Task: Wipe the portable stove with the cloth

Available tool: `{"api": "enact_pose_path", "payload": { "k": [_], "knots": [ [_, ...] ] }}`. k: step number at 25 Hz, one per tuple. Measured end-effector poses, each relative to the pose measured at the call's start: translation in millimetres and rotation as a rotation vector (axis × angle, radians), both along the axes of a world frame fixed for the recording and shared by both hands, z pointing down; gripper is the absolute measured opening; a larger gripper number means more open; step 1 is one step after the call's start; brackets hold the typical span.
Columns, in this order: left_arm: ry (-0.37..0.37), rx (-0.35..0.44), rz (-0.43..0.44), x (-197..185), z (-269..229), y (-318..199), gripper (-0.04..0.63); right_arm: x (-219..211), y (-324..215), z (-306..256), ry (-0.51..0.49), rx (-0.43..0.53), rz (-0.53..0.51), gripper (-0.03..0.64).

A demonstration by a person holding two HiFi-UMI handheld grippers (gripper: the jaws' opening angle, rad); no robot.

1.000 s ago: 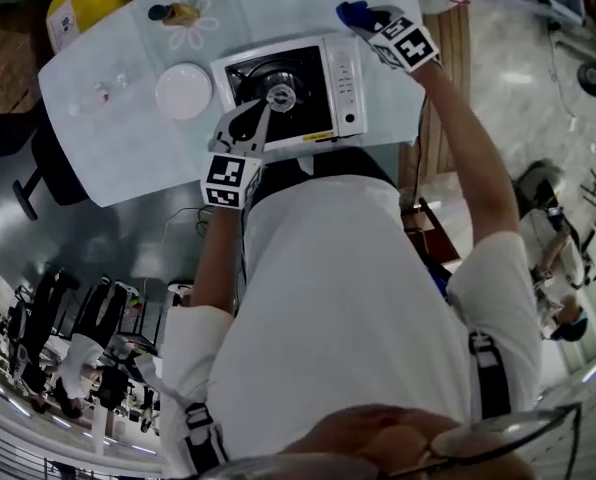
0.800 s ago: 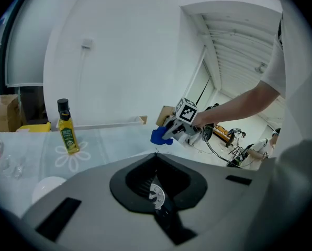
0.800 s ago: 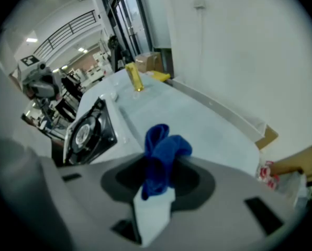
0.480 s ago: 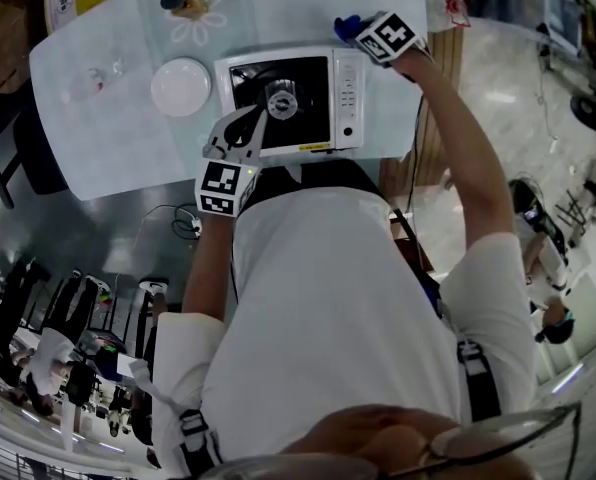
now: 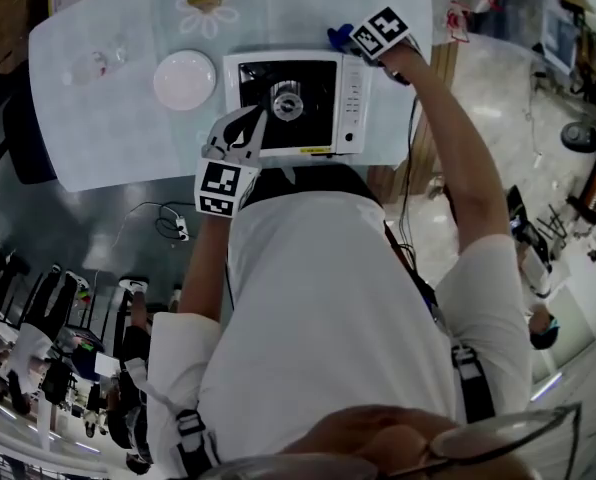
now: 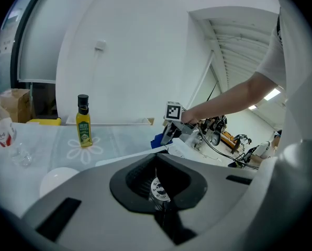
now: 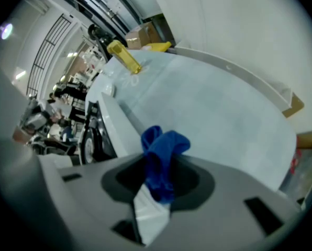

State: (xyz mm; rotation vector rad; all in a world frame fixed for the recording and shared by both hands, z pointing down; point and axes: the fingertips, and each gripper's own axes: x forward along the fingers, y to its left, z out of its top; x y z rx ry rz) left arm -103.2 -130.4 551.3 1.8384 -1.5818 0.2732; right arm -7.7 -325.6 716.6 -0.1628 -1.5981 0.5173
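- Portable stove [image 5: 296, 103]: flat white rectangular casing, black recessed top, round shiny burner [image 5: 284, 101] in the middle, narrow control strip down its 3 o'clock side. Sits on a pale, smooth table [image 5: 108, 138]
- Cloth [image 7: 161, 161]: deep blue, soft, bunched into folds, with a white flat tag or strip below it. In the head view it shows as a blue lump [image 5: 336, 38] at the stove's 1 o'clock corner
- Right gripper [image 7: 153, 192]: jaws pinched on the cloth, folds bulging out past the tips. Head view puts this gripper [image 5: 353, 40] at that same 1 o'clock corner; whether the cloth touches the casing, cannot tell
- Left gripper [image 5: 250, 123]: grey, smooth plastic, at the stove's 7 o'clock edge, tips over the black top just beside the burner. Jaws pressed together, holding nothing
- Round white plate [image 5: 184, 79] at 9 o'clock of the stove, close beside it
- 1 yellow bottle [image 6: 83, 122] with a dark cap, upright, at 11 o'clock, on a white flower print
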Motion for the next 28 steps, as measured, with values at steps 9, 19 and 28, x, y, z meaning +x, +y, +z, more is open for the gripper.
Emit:
{"api": "enact_pose_path", "payload": {
  "k": [9, 19, 28],
  "knots": [
    [0.013, 0.002, -0.038, -14.5, 0.4, 14.5, 0.037, -37.3, 22.7, -4.5, 0.003, -0.004, -0.027, 0.137],
    [0.018, 0.007, -0.097, -41.9, 5.8, 39.0, 0.036, -78.7, 50.8, -4.9, 0.012, -0.012, -0.04, 0.137],
    [0.02, 0.0, -0.153, -61.0, 9.9, 63.8, 0.037, -118.3, 75.9, -4.7, -0.004, -0.071, -0.01, 0.137]
  ]
}}
